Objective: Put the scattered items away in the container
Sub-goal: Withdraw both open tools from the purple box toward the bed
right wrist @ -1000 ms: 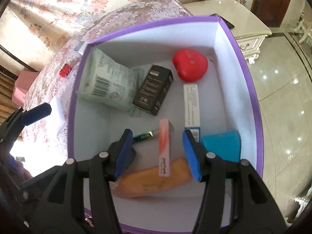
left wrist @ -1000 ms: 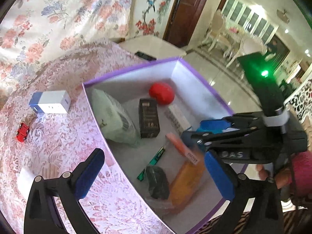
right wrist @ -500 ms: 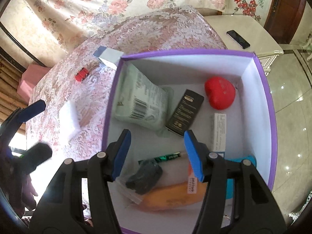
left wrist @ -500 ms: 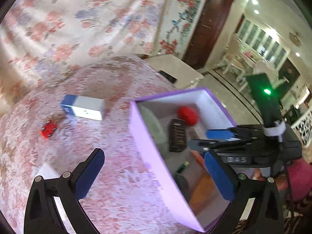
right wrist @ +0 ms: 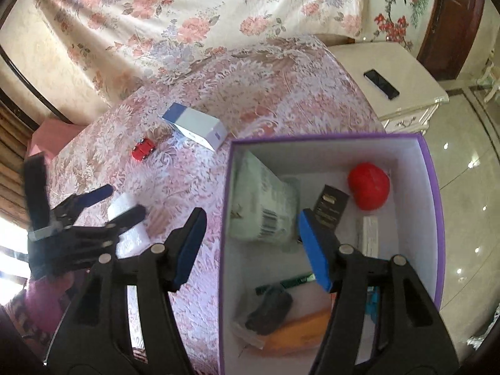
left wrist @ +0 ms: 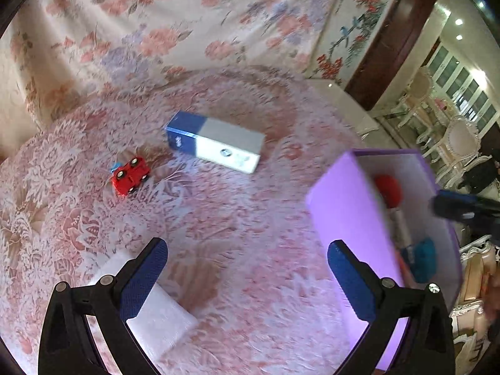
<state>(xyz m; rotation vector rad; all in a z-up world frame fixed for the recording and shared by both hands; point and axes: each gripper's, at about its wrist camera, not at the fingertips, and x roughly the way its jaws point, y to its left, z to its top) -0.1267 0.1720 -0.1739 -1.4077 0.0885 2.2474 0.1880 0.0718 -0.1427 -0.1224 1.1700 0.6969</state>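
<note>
Box: purple box (right wrist: 434, 206) with white inside walls, sitting on the pink flowered tablecloth (left wrist: 237, 206); in the right wrist view it fills the 3 to 6 o'clock part, in the left wrist view it is at 3 o'clock
Inside the box: red heart-shaped thing (right wrist: 368, 186) at the 1 o'clock corner; black carton (right wrist: 330, 209) just beside it; pale green packet (right wrist: 265, 206) against the 9 o'clock wall; white narrow carton (right wrist: 368, 234); green pen (right wrist: 297, 281); dark bag (right wrist: 270, 309) lying on an orange pack (right wrist: 300, 331) at the 6 o'clock end
Loose on the cloth: blue and white carton (left wrist: 215, 142) lying flat at 12 o'clock in the left wrist view; red toy car (left wrist: 129, 176) near it at 10 o'clock, on its side; white pad (left wrist: 156, 312) at 7 o'clock, partly under the left finger
Left gripper (left wrist: 247, 273): fingers wide apart, nothing between them, over the cloth, apart from the box wall
Right gripper (right wrist: 250, 250): fingers opening, holding nothing, straddling the box's 9 o'clock wall
Side cabinet (right wrist: 403, 93): at 1 o'clock beyond the table, a black remote (right wrist: 381, 84) on top
</note>
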